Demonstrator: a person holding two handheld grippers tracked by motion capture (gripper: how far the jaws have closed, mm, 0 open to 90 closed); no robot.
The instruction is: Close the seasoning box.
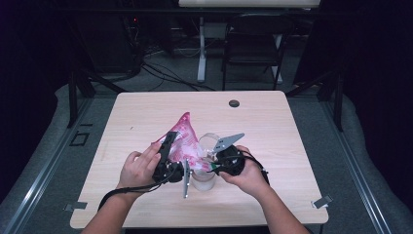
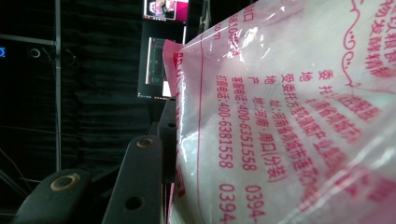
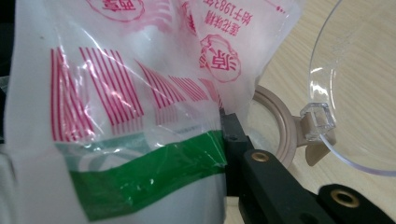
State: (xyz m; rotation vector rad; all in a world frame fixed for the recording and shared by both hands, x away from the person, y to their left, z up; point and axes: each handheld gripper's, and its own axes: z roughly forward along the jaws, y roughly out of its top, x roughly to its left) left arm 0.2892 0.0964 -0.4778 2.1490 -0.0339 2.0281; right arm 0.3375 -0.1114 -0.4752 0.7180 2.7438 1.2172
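One pink bag (image 1: pixel 182 141), one jar (image 1: pixel 203 179), two grippers

A dark studio-like lab: black curtains (image 1: pixel 375 73), floor cables (image 1: pixel 160 68), monitors (image 2: pixel 159 65).

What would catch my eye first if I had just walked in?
The pink-printed plastic bag, raised above the middle of the wooden table between two hand-held claws. Below its lower end stands a clear jar of white contents, its hinged lid flipped open behind it.
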